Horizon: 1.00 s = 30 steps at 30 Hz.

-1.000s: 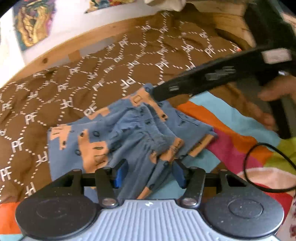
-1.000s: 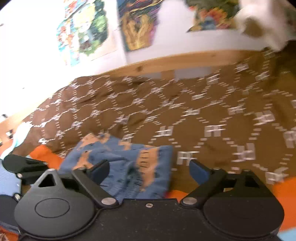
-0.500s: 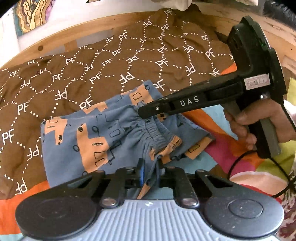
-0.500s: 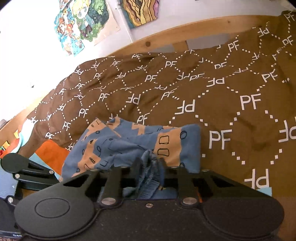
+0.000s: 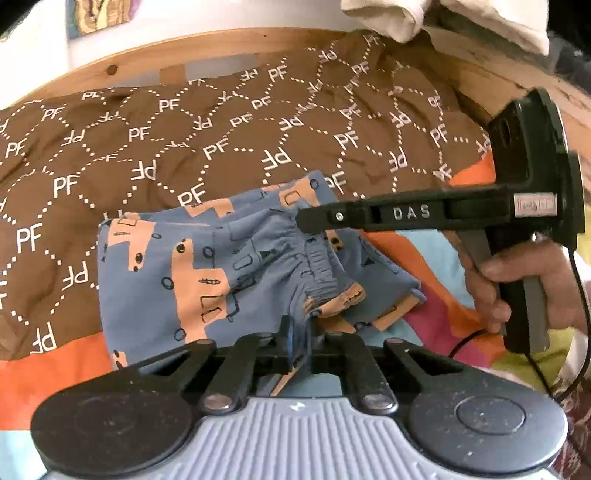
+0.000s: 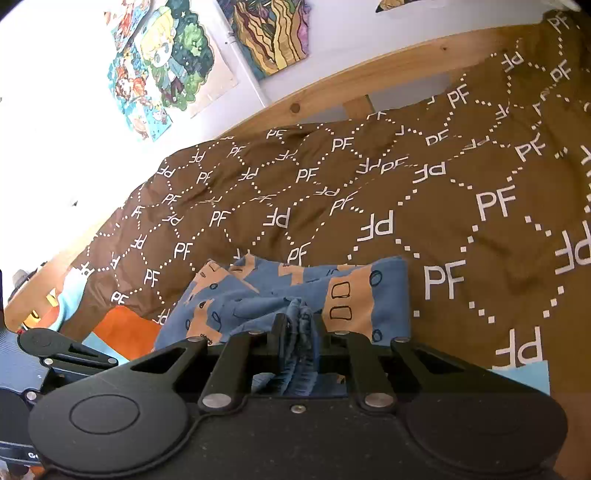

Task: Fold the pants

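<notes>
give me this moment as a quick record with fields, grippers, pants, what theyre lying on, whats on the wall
left gripper: shut on a bunched edge of the pants
right gripper: shut on gathered fabric of the pants
pants: blue with orange blocks and black doodles, partly folded, elastic waistband bunched
surface: brown PF-print blanket, with a multicoloured sheet beneath its near edge
behind: wooden bed rail
wall: cartoon poster and a swirly painting

"DAS" on right gripper [image 5: 301, 221]; "PF" across brown blanket [image 5: 221, 147]
</notes>
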Each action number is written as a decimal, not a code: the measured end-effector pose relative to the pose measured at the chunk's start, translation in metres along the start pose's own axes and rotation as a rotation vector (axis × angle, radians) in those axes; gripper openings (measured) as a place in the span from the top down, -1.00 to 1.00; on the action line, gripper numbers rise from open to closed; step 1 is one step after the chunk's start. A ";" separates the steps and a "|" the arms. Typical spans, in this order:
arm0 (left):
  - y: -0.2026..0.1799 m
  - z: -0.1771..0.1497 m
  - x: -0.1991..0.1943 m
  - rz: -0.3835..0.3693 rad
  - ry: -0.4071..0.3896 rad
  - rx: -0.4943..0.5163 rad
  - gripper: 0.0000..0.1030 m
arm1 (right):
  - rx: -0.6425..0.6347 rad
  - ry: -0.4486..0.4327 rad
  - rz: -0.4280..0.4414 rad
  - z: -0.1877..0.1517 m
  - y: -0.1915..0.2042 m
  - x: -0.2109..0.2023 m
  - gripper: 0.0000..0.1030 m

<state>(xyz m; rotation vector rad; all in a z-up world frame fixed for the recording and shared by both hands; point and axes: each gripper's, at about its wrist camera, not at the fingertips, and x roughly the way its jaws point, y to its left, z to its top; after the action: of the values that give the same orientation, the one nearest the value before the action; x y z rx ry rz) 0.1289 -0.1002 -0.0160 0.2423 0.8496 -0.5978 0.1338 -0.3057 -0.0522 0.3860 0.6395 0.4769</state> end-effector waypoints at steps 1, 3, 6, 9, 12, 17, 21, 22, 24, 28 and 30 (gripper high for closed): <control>0.000 0.001 -0.002 -0.004 -0.005 -0.011 0.88 | 0.000 -0.003 0.002 0.001 0.000 -0.001 0.75; -0.001 0.004 -0.007 -0.016 -0.017 -0.029 0.88 | -0.005 -0.013 0.004 0.004 0.002 -0.005 0.76; -0.010 0.011 -0.010 -0.036 -0.040 -0.017 0.88 | -0.008 -0.037 0.000 0.011 0.002 -0.015 0.76; -0.023 0.016 -0.004 -0.057 -0.050 0.012 0.88 | -0.010 -0.058 -0.023 0.018 -0.001 -0.026 0.76; -0.033 0.016 0.014 -0.055 -0.020 0.041 0.88 | -0.034 -0.035 -0.076 0.018 -0.006 -0.029 0.76; -0.029 0.006 0.028 -0.067 0.030 0.017 0.74 | -0.016 0.041 -0.159 0.004 -0.017 -0.015 0.35; -0.015 0.001 -0.002 -0.105 -0.044 -0.038 -0.35 | -0.067 0.010 -0.208 0.002 -0.012 -0.022 -0.29; -0.009 0.001 -0.011 -0.094 -0.068 -0.048 -0.35 | -0.089 -0.008 -0.225 0.002 -0.008 -0.025 -0.53; 0.005 0.001 -0.024 -0.044 -0.108 -0.078 -0.36 | -0.112 -0.025 -0.239 0.004 -0.002 -0.027 -0.69; 0.038 0.011 -0.023 0.246 -0.151 -0.183 -0.56 | -0.166 -0.038 -0.277 -0.003 0.017 -0.029 -0.95; 0.056 0.018 -0.010 0.351 -0.145 -0.226 -0.56 | -0.189 -0.038 -0.298 -0.010 0.025 -0.029 -0.97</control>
<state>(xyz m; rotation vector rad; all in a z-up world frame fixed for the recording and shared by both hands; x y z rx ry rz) 0.1678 -0.0583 0.0013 0.1354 0.7058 -0.1864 0.0999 -0.2984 -0.0335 0.1164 0.5977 0.2417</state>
